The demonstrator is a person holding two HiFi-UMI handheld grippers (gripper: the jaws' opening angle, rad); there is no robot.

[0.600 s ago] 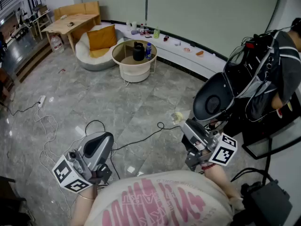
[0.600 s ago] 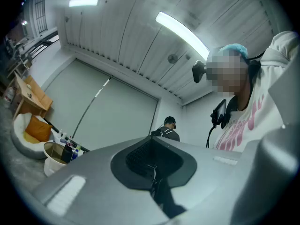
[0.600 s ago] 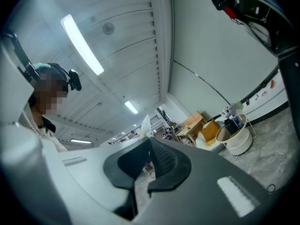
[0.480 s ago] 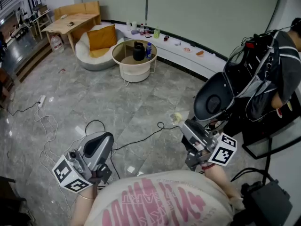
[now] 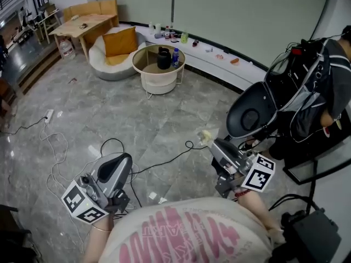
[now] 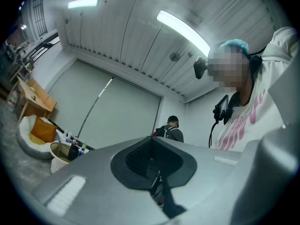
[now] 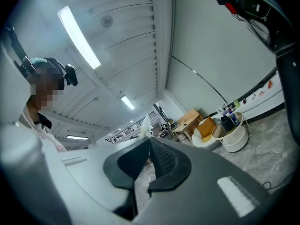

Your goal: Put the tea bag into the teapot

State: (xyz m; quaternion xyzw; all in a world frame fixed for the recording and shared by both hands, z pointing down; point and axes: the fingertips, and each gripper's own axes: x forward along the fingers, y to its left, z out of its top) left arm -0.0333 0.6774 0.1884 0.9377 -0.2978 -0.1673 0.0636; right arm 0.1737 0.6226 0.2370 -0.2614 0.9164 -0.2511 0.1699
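A black teapot [image 5: 163, 58] stands on the round white side table [image 5: 158, 82] far across the floor, next to a blue-labelled bottle [image 5: 175, 57]; the right gripper view shows the teapot [image 7: 228, 121] small in the distance. My right gripper [image 5: 215, 145] is held close to my body, shut on a pale tea bag [image 5: 206, 137]. In the right gripper view the tea bag [image 7: 144, 127] pokes up past the closed pads. My left gripper [image 5: 122, 164] hangs low at my left, shut with nothing in it.
A black cable [image 5: 164, 160] snakes over the grey marble floor between me and the table. An office chair with a backpack [image 5: 296, 92] stands at my right. A white beanbag with an orange cushion [image 5: 118, 41] and a wooden table [image 5: 88, 25] are beyond.
The head view has shifted very slightly. Both grippers keep the same pose, and the tea bag stays in the right one.
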